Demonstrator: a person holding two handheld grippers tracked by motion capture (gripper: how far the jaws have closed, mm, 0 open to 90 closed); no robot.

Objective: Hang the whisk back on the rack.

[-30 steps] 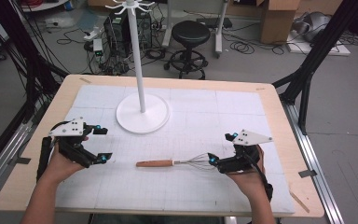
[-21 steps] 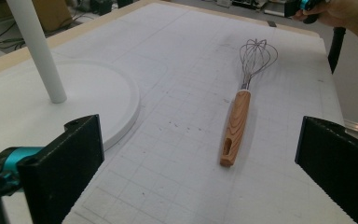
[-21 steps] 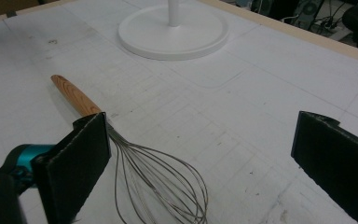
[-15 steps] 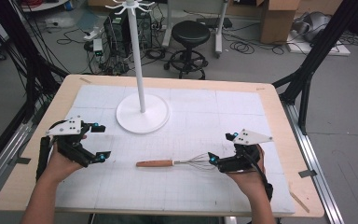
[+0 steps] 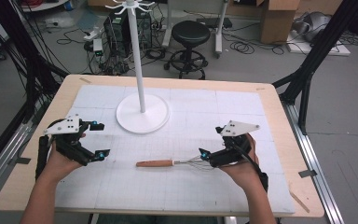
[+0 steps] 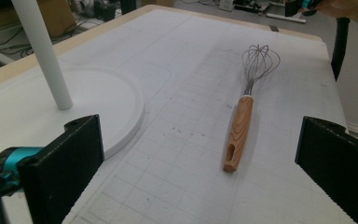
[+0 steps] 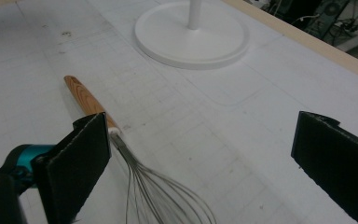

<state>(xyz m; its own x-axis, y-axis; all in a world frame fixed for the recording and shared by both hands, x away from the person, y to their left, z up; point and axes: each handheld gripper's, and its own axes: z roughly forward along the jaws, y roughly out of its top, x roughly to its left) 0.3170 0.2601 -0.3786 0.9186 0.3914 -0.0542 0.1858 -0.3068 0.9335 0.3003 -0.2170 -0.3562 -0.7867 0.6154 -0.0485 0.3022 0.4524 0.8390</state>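
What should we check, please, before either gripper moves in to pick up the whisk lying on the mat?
1. Whisk lies flat and free on the white mat, wooden handle toward the left gripper, wires toward the right: ok.
2. Left gripper open with nothing between its jaws: ok.
3. Right gripper open, close over the wire end, nothing gripped: ok.
4. Mat around the wooden handle free of other things: ok.
5. White stand upright and well apart from the whisk: ok.
6. Whether the right gripper touches the wires: cannot tell.
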